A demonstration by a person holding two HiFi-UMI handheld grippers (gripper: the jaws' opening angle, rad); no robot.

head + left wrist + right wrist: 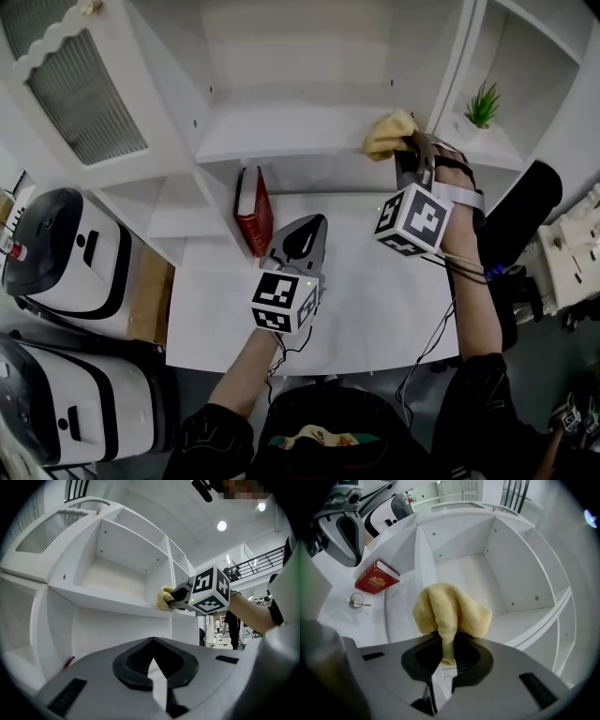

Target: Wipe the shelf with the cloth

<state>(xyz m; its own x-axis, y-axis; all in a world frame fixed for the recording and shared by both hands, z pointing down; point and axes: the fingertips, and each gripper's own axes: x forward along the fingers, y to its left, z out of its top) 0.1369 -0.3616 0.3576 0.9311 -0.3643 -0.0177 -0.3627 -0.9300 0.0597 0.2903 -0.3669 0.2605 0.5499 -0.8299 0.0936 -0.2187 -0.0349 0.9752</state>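
The cloth (388, 134) was a soft yellow bundle, bunched up and pinched in the right tongs (446, 654). It sat pressed on the white shelf (281, 131), at the right end, on the near edge. The shelf was a flat, level board.

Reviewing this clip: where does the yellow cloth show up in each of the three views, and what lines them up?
Head view: crumpled yellow cloth, upper right of centre, at the shelf's front edge.
Left gripper view: cloth just right of centre, at that same edge.
Right gripper view: cloth dead centre, pinched by the right gripper.
Shared landmark: white shelf board.
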